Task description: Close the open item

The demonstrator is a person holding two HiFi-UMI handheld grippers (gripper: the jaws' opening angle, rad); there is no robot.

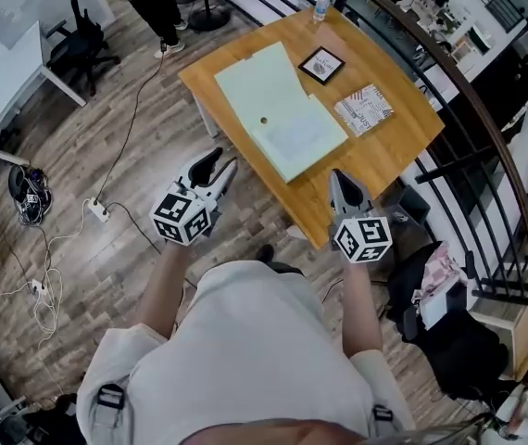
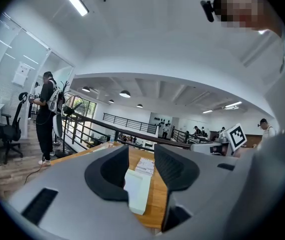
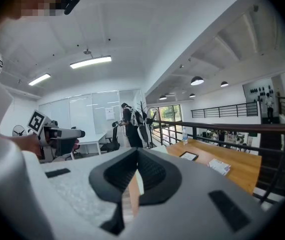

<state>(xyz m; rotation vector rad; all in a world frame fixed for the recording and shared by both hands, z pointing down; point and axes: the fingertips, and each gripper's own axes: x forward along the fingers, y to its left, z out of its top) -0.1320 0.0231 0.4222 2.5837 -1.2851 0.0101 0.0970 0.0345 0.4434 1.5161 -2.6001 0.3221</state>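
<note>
A large flat pale green case (image 1: 278,109) lies open on the wooden table (image 1: 403,146), its two halves spread side by side. Both grippers are short of the table's near edge, apart from the case. My left gripper (image 1: 220,168) is at the near left corner, jaws open and empty. In the left gripper view (image 2: 141,151) the case's (image 2: 136,189) end shows through the gap. My right gripper (image 1: 341,182) hangs at the near right edge. Its jaws meet at the tips in the right gripper view (image 3: 137,151), with nothing held.
On the table beyond the case are a small black frame (image 1: 321,65), a printed packet (image 1: 364,109) and a water bottle (image 1: 320,6). A dark railing (image 1: 472,95) curves round the far side. Cables and a power strip (image 1: 97,211) lie on the floor left; a person (image 1: 157,7) stands beyond.
</note>
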